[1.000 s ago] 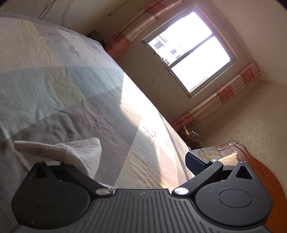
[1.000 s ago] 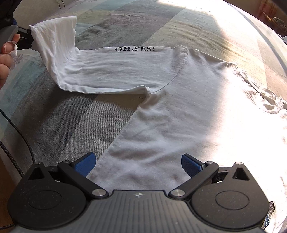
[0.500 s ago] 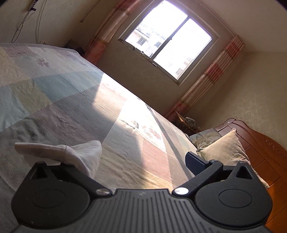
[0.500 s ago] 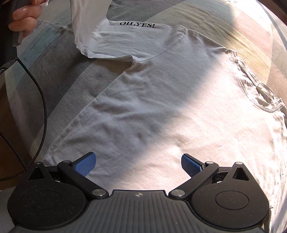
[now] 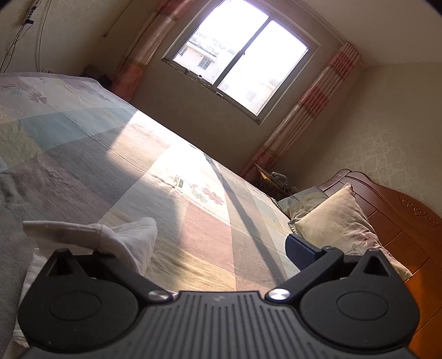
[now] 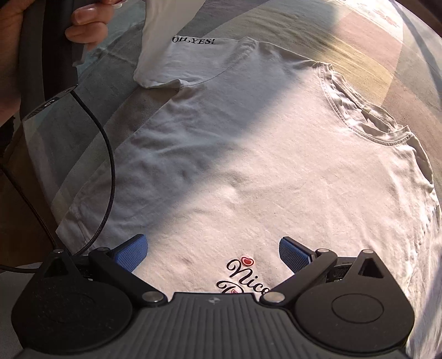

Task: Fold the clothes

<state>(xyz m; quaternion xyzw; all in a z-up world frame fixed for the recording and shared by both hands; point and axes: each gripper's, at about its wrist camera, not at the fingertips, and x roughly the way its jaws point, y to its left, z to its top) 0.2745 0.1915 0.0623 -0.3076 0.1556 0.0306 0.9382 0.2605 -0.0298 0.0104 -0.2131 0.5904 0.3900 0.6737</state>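
A white T-shirt (image 6: 248,165) lies flat on the bed, collar to the right, with a "Nice" print near my right gripper (image 6: 212,251). That gripper hovers low over the shirt's chest, open, nothing between its blue pads. The shirt's left sleeve (image 6: 171,55), printed "OH,YES!", is lifted at its end toward the left gripper's handle, which a hand (image 6: 85,24) holds at top left. In the left wrist view the sleeve cloth (image 5: 124,237) drapes over the left finger and hides it. My left gripper (image 5: 215,248) has its jaws wide apart, and the right pad (image 5: 298,248) is bare.
A patchwork bed cover (image 5: 83,154) stretches away under both grippers. A pillow (image 5: 339,221) leans on the wooden headboard (image 5: 400,221) at right. A black cable (image 6: 107,165) loops from the left handle across the shirt's hem side. A window (image 5: 237,63) lights the far wall.
My right gripper has moved forward over the shirt body, from the side edge to the chest print. The left gripper has carried the sleeve end up and inward, with its camera tilting up.
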